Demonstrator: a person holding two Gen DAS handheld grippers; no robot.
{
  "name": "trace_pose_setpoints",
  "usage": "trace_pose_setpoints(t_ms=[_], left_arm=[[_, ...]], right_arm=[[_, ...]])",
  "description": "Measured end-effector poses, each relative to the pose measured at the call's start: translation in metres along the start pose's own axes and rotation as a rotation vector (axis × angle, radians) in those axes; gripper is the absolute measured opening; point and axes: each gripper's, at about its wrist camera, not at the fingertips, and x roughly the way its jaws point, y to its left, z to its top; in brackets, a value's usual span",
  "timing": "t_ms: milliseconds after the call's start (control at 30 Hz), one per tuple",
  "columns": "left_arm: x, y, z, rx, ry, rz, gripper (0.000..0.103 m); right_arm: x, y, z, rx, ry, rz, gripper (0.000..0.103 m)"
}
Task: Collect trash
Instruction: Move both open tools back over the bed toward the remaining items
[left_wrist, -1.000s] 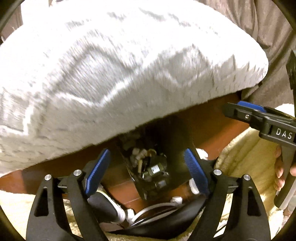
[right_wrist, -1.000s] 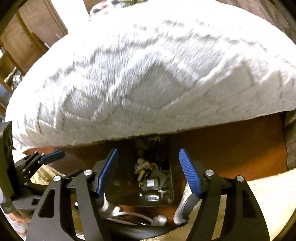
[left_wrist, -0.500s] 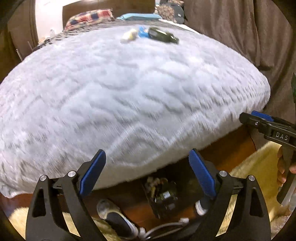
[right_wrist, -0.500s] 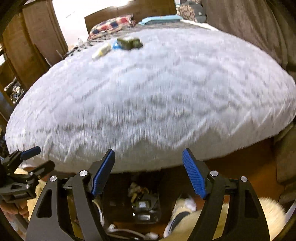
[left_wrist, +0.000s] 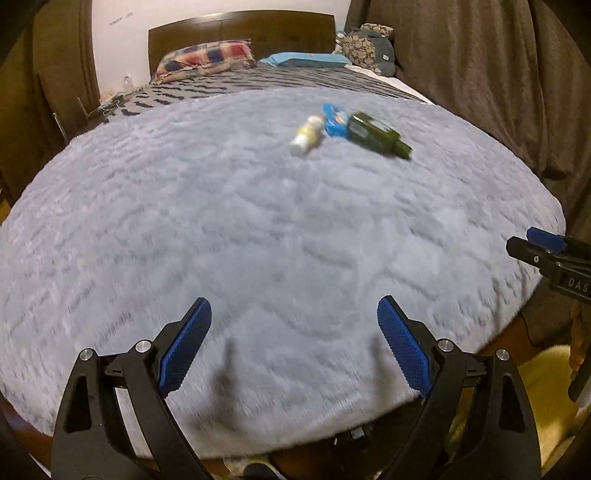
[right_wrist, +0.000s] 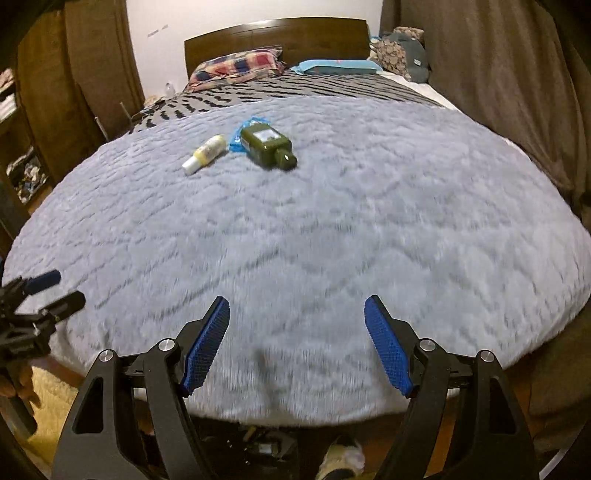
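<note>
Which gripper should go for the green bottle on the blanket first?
Probably right: the green bottle lies nearer the right gripper side of the cluster, cap towards it. Left gripper faces the yellow bottle. Both open, empty.

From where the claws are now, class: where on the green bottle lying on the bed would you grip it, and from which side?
Grip the green bottle across its flat, broad body, not the narrow neck. It lies on its side on the grey blanket, neck toward the camera. Come from above, one pad on each long side. The blue wrapper is tucked against its left edge, so the left pad should probably slide in carefully.
</note>
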Motion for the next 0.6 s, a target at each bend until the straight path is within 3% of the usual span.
trace_pose_setpoints(t_ms=[300,600], left_arm=[[0.028,0.011,0.053,0.015,-0.023,0.036,0.086],[0.072,0.014,0.099,0.005,-0.012,0.022,0.086]], right_arm=[[0.034,0.008,0.056,-0.047,-0.021,-0.006,0.076],[0.086,0.016,0.104,-0.073,-0.01,0.008,0.076]])
